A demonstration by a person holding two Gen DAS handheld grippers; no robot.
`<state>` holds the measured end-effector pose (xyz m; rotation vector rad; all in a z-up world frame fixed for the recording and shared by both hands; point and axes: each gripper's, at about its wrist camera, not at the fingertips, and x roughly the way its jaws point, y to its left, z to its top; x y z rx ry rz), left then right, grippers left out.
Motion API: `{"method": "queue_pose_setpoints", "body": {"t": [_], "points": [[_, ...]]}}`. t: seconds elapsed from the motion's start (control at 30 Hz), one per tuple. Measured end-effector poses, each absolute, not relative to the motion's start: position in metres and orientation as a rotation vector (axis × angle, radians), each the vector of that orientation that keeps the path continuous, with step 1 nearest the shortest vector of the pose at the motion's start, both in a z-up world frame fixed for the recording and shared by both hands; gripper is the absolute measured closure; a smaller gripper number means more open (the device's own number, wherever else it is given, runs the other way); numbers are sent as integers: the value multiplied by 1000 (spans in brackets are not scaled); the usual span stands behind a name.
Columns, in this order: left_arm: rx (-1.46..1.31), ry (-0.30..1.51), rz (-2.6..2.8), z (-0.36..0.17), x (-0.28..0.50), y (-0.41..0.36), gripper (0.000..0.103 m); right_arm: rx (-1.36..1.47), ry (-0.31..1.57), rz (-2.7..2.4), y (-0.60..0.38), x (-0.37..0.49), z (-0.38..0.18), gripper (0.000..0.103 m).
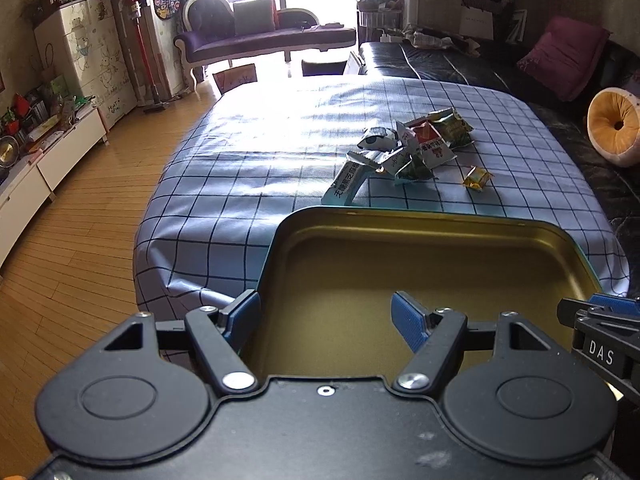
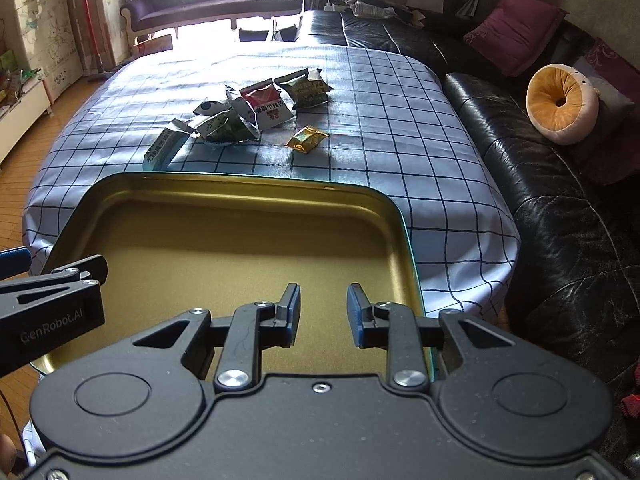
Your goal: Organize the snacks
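Left gripper (image 1: 324,320): jaws spread wide, nothing between the pads. One blue pad sits outside the left wall of the gold tin tray (image 1: 420,264), the other hangs over its floor, so it straddles that wall without clamping it, as far as the left wrist view shows. Right gripper (image 2: 323,314): jaws partly open with a clear gap, nothing held, hovering over the tray's near right part; contact with the tray floor can't be told.

The tray lies directly under and ahead of both grippers, at the near edge of the table with the checked cloth (image 2: 400,112). It is empty, bare gold floor all over.

Further ahead of the grippers, past the tray's far rim, is the snack pile (image 2: 248,114): several crinkled packets heaped together, touching each other. A long pale packet (image 2: 162,152) at the pile's left end reaches closest to the tray's far rim. A gold-wrapped candy (image 2: 306,140) lies alone, just right of the pile, apart from it.

Progress, judged: tray is placed, no snack is in it yet. All the packets and the candy are left to move, so the task is barely begun.
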<state>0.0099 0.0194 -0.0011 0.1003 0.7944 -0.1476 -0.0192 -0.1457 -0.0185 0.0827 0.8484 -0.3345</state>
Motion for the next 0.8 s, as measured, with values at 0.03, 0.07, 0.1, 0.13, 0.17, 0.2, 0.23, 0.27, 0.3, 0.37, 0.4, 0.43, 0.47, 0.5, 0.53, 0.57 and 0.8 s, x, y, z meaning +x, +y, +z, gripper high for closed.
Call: {"method": "queue_pose_setpoints", "body": {"t": [0.03,0.07,0.1,0.13,0.17,0.2,0.23,0.27,0.3,0.37,0.4,0.43,0.47,0.5,0.53,0.57,0.8], "points": [[87,792,-156,0,12,21,27,93,842,-329,-147,-20,-17,66],[78,791,-165,1,14,22,27,103,835,-321,-148,-20,-16,66],[79,789,-169,2,16,23,27,118,827,-314,-149,-20,-15,66],[88,781,-166,3,19,23,27,133,821,-316,-151,-20,-14,66],[101,771,-162,3,21,22,27,145,816,-320,-152,-19,-13,66],[115,760,-160,4,23,21,27,157,804,-320,-153,-19,-12,66],[127,751,-165,5,26,20,27,163,787,-317,-154,-20,-11,66],[136,743,-171,6,30,20,27,160,773,-316,-155,-20,-10,66],[144,734,-176,7,33,20,27,145,760,-326,-155,-19,-10,66],[169,710,-185,9,40,18,27,108,742,-359,-154,-15,-8,66],[184,696,-186,11,44,17,27,86,738,-375,-154,-13,-7,66],[194,685,-189,12,48,16,27,73,740,-388,-155,-11,-7,66],[204,677,-195,12,52,15,27,68,740,-400,-156,-8,-6,66],[215,672,-204,13,57,15,27,70,740,-409,-159,-6,-6,66],[227,665,-216,13,62,14,27,75,742,-415,-161,-3,-6,66],[241,656,-231,14,69,13,27,82,744,-415,-164,0,-7,66],[327,658,-343,8,107,2,27,141,773,-343,-181,32,-8,66]]}}
